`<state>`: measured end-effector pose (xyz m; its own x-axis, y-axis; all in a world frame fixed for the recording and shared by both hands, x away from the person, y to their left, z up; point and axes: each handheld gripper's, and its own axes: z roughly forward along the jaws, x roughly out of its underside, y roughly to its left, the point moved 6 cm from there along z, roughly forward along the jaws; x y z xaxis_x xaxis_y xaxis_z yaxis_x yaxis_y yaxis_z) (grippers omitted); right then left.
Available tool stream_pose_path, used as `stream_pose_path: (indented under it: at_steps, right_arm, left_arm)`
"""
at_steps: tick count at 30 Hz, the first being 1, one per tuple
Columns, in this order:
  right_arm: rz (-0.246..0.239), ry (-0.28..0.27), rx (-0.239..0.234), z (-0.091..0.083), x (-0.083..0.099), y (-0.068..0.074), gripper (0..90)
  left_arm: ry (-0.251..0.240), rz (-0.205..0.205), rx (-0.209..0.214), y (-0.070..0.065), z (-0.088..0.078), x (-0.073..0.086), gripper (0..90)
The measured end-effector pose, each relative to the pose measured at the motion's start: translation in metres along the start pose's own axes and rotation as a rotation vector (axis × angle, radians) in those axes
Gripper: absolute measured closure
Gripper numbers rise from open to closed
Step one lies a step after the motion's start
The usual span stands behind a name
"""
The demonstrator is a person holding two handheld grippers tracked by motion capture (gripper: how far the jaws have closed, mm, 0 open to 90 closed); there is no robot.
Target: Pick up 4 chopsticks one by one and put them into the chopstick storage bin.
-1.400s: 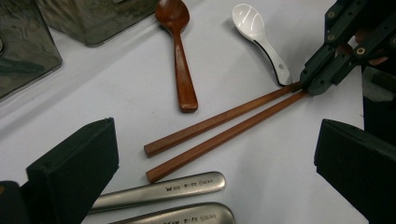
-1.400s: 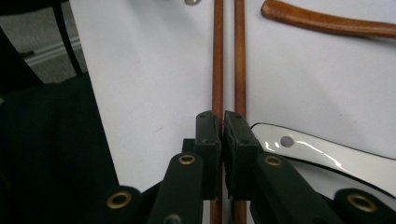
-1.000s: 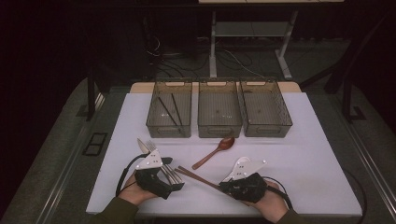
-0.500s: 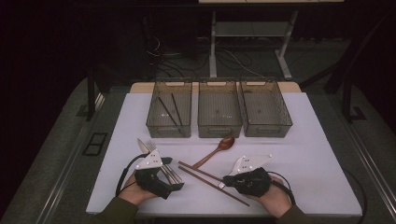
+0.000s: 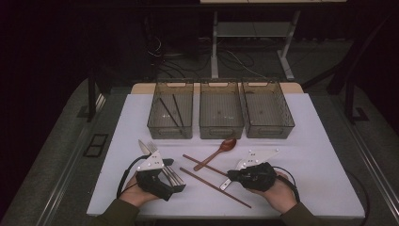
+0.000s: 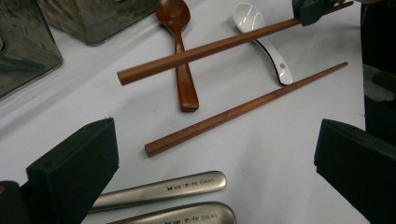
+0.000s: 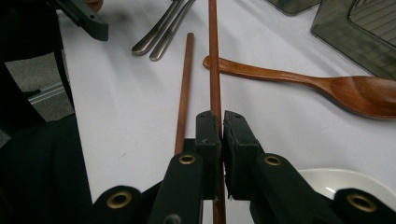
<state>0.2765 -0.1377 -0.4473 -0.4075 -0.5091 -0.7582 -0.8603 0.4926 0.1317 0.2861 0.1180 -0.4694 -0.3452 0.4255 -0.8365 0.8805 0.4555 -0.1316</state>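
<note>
Chopstick is pinched tight in our right gripper, lifted over the wooden spoon's handle; its twin lies on the white table right beside it. Our left gripper sits with jaws wide apart, holding nothing, over the steel cutlery handles.
</note>
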Motion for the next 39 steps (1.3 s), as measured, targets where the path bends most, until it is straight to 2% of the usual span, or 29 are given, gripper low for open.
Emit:
stream_pose_path:
  at_steps: [23, 30, 39]
  right_arm:
    - [0.039, -0.064, 0.048, -0.007, -0.026, -0.032, 85.2]
    - [0.055, -0.094, 0.066, -0.006, -0.036, -0.04, 85.2]
    - [0.072, -0.104, 0.072, 0.002, -0.048, -0.048, 85.2]
  left_arm:
    - [0.0, -0.012, 0.004, 0.0, 0.002, 0.001, 0.0]
    - [0.002, -0.009, 0.006, 0.0, 0.002, 0.002, 0.0]
    - [0.003, -0.006, 0.005, 0.001, 0.002, 0.002, 0.0]
